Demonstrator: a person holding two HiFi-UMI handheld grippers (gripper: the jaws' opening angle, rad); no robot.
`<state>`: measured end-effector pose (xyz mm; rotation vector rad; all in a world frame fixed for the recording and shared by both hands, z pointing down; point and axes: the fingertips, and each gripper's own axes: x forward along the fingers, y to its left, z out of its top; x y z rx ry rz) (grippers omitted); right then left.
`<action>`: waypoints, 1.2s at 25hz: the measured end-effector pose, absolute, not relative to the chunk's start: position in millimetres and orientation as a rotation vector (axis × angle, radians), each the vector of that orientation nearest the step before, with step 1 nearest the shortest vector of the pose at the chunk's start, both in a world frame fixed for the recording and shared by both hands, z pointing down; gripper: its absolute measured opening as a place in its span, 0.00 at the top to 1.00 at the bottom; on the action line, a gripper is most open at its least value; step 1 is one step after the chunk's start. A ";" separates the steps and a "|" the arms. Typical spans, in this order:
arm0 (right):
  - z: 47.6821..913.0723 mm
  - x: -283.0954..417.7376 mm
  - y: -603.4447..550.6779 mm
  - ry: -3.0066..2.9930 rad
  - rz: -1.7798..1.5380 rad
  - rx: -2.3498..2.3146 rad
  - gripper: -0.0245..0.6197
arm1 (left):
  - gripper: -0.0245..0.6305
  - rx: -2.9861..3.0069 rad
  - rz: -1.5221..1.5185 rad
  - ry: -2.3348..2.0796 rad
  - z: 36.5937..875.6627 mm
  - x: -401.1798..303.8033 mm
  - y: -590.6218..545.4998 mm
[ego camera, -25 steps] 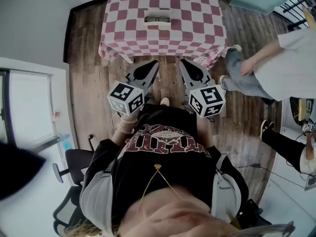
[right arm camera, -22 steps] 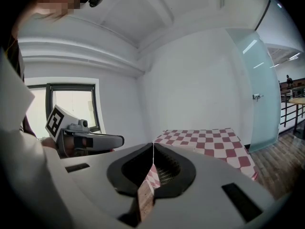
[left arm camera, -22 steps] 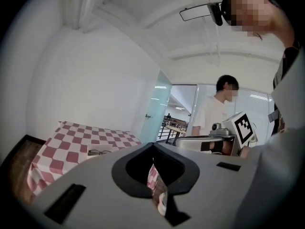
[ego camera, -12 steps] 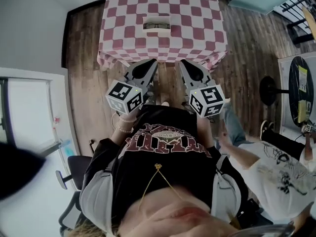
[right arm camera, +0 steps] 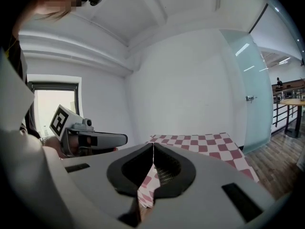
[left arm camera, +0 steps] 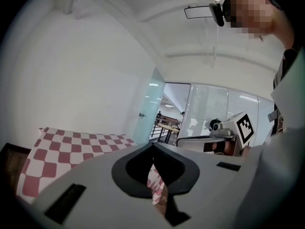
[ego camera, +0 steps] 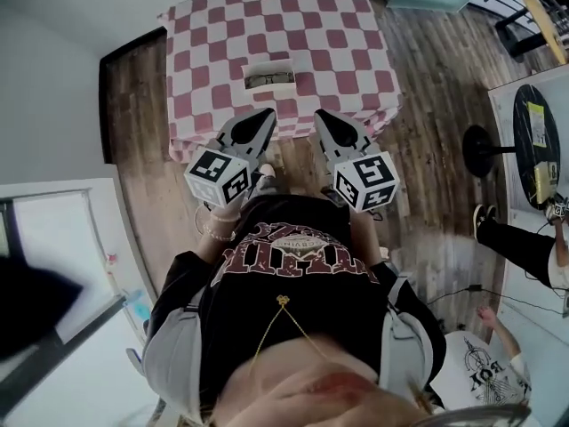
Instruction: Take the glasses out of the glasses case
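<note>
At the near edge of the table draped in pink-and-white chequered cloth (ego camera: pixel 213 43), the left gripper (ego camera: pixel 264 116) and right gripper (ego camera: pixel 323 116) are each pressed together on nothing. The pale open glasses case (ego camera: pixel 269 68), with the dark-framed glasses (ego camera: pixel 269 80) inside, sits mid-tabletop. If it isn't steadied, the light case could slide on the cloth or lift with the frames.

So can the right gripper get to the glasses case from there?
Probably yes. The checked cloth between the right gripper and the glasses case looks bare. Its jaws are shut, though, and it's short of the case.
</note>
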<state>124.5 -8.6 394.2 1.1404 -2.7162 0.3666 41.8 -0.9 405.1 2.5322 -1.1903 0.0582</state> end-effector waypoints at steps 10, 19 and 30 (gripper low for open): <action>405.1 98.7 -51.6 -2.661 0.392 1.185 0.93 | 0.95 2.527 0.102 -1.119 418.1 10.6 -41.5; 413.1 70.4 -76.6 -2.635 0.383 1.178 0.93 | 0.95 2.503 0.129 -1.113 429.9 -25.2 -57.0; 408.8 83.2 -113.2 -2.650 0.422 1.208 0.93 | 0.95 2.468 0.124 -1.167 433.7 -38.8 -83.1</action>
